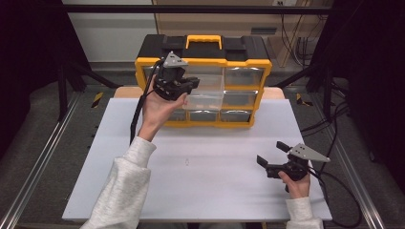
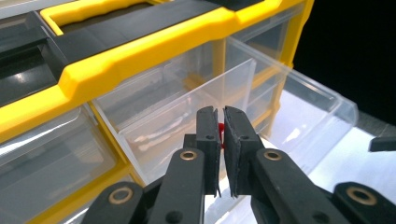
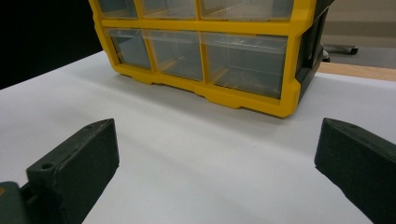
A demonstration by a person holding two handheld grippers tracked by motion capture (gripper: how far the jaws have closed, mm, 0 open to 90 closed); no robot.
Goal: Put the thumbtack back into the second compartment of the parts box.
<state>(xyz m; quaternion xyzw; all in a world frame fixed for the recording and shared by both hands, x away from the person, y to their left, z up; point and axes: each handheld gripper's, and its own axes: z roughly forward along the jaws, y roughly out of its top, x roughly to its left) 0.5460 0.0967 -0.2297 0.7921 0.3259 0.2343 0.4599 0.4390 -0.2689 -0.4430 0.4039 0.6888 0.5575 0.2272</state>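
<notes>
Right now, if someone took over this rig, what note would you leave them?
Left gripper: jaws shut on a small red item, hard to make out, held up in front of the yellow organizer, over its pulled-out clear drawer.
Right gripper: jaws open, nothing between them, low over the white table at its right side.
Done: a middle drawer is pulled out; the red item is gripped.
Left, as a guess: put the red item into the open drawer, release it, push the drawer shut. The other drawers look closed.

Open drawer (image 1: 206,93) in organizer (image 1: 248,62) on table (image 1: 200,167)
</notes>
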